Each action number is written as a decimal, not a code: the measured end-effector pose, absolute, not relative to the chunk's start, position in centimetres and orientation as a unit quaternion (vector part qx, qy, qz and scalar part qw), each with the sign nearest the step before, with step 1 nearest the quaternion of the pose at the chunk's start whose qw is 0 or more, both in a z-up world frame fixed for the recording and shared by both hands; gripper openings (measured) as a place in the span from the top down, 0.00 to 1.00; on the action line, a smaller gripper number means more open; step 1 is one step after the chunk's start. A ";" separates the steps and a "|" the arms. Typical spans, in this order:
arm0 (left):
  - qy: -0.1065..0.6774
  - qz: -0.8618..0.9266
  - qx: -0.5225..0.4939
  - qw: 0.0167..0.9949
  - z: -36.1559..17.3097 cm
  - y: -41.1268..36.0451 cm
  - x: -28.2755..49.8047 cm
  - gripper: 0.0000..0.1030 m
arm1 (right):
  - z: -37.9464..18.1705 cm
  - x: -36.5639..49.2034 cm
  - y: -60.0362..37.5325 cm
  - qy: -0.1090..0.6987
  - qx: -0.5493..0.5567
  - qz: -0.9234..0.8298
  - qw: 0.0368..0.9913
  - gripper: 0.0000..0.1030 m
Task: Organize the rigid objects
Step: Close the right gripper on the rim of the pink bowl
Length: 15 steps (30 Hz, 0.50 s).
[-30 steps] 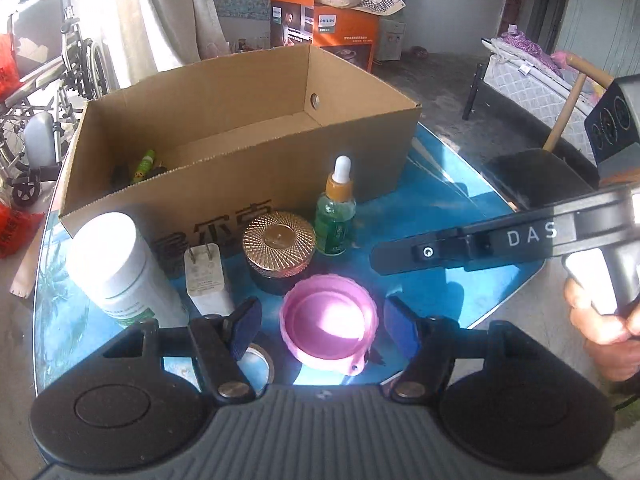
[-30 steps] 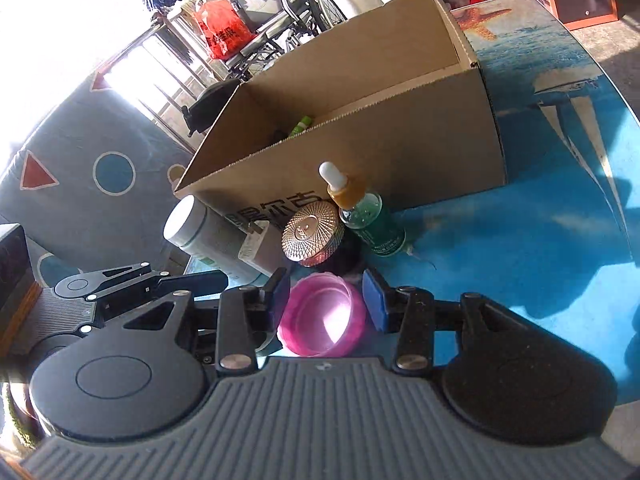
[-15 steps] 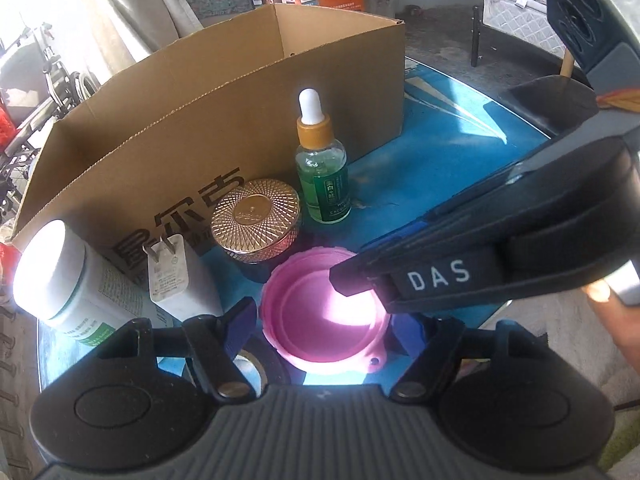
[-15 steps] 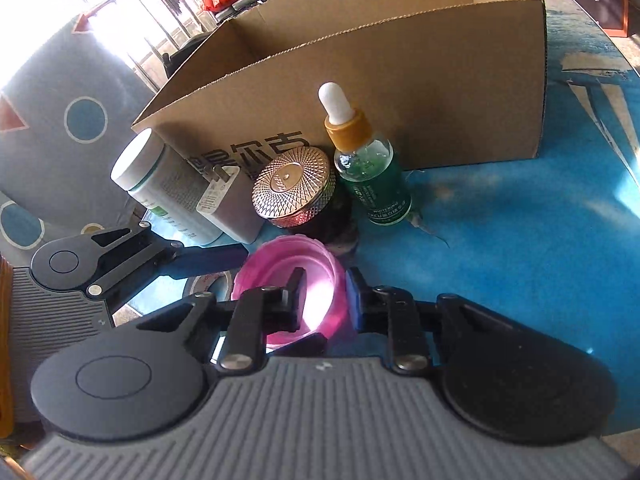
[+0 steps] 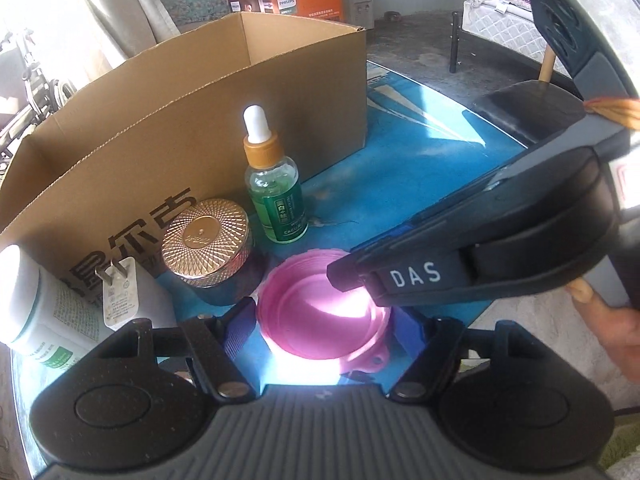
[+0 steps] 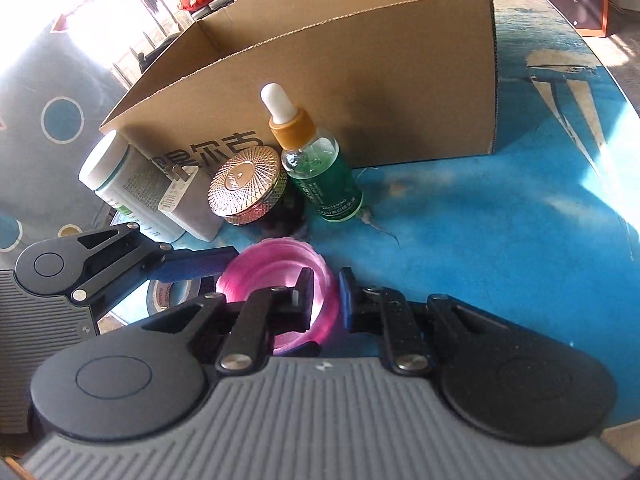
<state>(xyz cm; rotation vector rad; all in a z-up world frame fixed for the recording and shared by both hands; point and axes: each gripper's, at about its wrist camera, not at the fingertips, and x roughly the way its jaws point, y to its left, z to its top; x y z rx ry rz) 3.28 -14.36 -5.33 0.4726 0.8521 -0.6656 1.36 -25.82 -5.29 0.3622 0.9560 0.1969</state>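
A pink plastic cup [image 5: 320, 320] stands open side up on the blue table [image 5: 400, 160]. My left gripper [image 5: 324, 320] is open and straddles it, one blue pad close to each side. My right gripper [image 6: 326, 294] is shut on the near wall of the pink cup [image 6: 276, 268], one finger inside and one outside. In the left wrist view its black finger [image 5: 412, 276] reaches in from the right over the cup's rim. Behind stands an open cardboard box [image 5: 200, 140]; its inside is hidden.
Lined up against the box front are a green dropper bottle [image 6: 320, 176], a gold-lidded jar [image 6: 246, 188], a white charger plug [image 6: 188, 208] and a white bottle [image 6: 116, 176]. A tape roll [image 6: 168, 296] lies under my left gripper. A person's hand [image 5: 612, 320] holds the right gripper.
Both grippers have come down nearer the pink cup. My right gripper has moved in over its rim and shut on its wall. The left still straddles it.
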 end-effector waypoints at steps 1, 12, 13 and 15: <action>0.401 -0.319 0.224 0.829 -5.3 -14.7 3.2 0.28 | -5.3 1.2 -26.1 0.457 0.174 0.090 0.868 0.88; 0.407 -0.331 0.232 0.819 -5.8 -15.8 3.0 0.28 | -5.6 0.1 -28.4 0.455 0.201 0.072 0.865 0.88; 0.413 -0.330 0.232 0.817 -5.9 -15.9 3.1 0.28 | -5.6 0.1 -28.4 0.455 0.200 0.072 0.865 0.88; 0.422 -0.328 0.231 0.813 -6.3 -16.2 3.5 0.28 | -5.6 0.3 -28.2 0.456 0.199 0.075 0.864 0.87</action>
